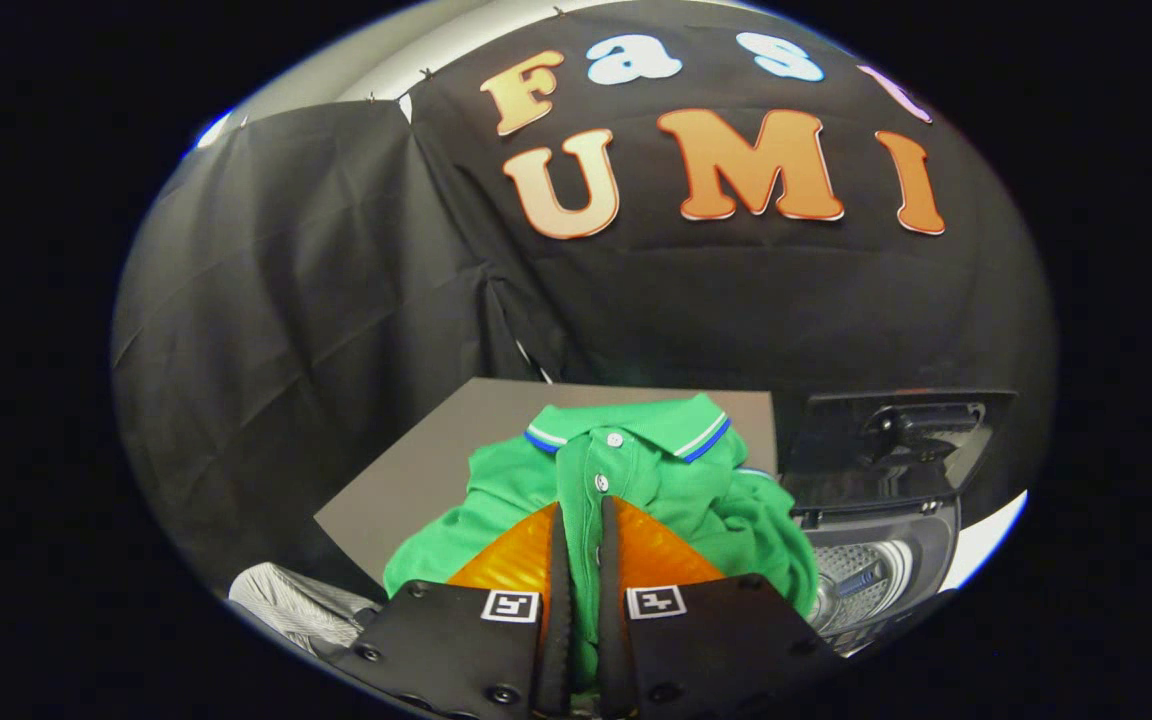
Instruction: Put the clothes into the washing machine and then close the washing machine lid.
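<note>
Striped grey-and-white cloth (286, 605) lies crumpled at the far left, low down beside the gripper's body and below the near corner of a grey board (416, 480). That flat board carries the clothing and runs back toward the black cloth wall (316, 300) of the booth. On the board sits a green polo shirt (656, 470), bunched up, its collar edged with blue and white stripes and turned toward the wall, two pale buttons showing on the placket. The gripper (581, 525) is drawn in narrow, its two fingers almost together with a fold of the shirt's green fabric pinched between them, running down the slim gap from the tips toward the body. More of the shirt spills out on both sides of the fingers. Just right of the shirt stands the washing machine (876, 560), its dark lid (896, 430) raised upright and the ribbed drum (851, 580) visible inside the opening.
</note>
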Demonstrator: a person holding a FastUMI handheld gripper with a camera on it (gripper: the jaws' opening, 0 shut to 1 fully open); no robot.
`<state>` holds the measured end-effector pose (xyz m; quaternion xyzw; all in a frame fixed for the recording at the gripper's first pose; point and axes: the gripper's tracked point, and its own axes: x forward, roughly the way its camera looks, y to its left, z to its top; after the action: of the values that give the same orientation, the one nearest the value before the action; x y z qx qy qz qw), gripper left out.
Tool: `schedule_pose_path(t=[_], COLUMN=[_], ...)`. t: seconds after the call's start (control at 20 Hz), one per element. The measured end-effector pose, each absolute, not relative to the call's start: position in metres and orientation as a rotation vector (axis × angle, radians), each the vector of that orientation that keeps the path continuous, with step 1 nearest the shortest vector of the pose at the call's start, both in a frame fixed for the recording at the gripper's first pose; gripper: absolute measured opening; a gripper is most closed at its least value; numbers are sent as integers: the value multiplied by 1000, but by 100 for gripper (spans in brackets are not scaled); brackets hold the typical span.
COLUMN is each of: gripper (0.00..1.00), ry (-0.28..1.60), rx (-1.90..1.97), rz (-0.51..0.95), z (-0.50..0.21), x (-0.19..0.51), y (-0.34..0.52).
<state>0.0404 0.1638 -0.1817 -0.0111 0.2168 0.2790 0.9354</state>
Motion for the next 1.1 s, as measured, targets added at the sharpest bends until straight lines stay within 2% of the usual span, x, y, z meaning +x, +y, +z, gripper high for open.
schedule_pose_path(t=[0.2,0.55,1.1], gripper=[18,18,19], ry=[391,268,258], rx=[60,39,69], rz=[580,495,325], z=[-135,-70,-70], x=[49,80,122], y=[120,26,-108])
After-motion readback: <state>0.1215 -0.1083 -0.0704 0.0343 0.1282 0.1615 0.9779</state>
